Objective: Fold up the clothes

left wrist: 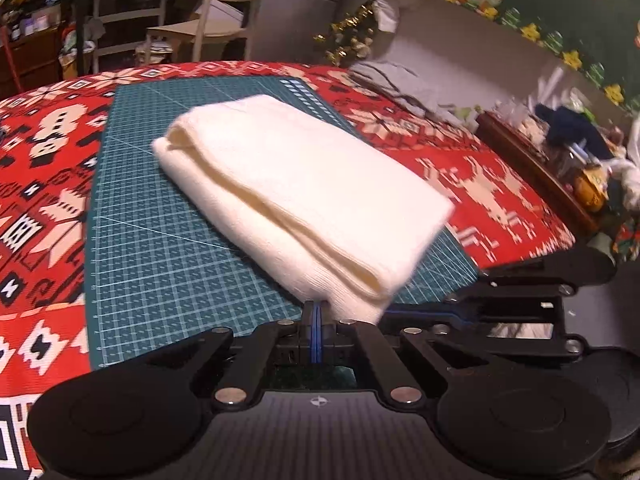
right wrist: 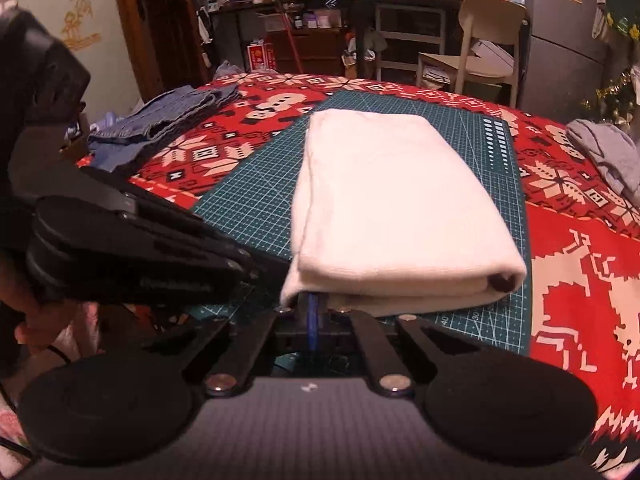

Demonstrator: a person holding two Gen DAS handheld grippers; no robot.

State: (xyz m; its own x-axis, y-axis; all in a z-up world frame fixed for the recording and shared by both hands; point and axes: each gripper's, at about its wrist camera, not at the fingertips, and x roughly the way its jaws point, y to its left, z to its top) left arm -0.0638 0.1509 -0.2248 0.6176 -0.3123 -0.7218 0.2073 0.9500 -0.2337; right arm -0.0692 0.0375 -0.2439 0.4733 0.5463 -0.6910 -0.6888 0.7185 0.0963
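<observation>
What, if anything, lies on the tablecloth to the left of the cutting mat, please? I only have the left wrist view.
Observer: A folded pile of blue denim lies there on the red patterned tablecloth, apart from the green cutting mat.
Operator: Thank you. How do the right gripper's fingers stand? The cloth hides them from me.
Observer: The right gripper is shut, with its tips at the near edge of the folded white garment, towards the garment's left corner. I cannot tell whether it pinches any cloth.
</observation>
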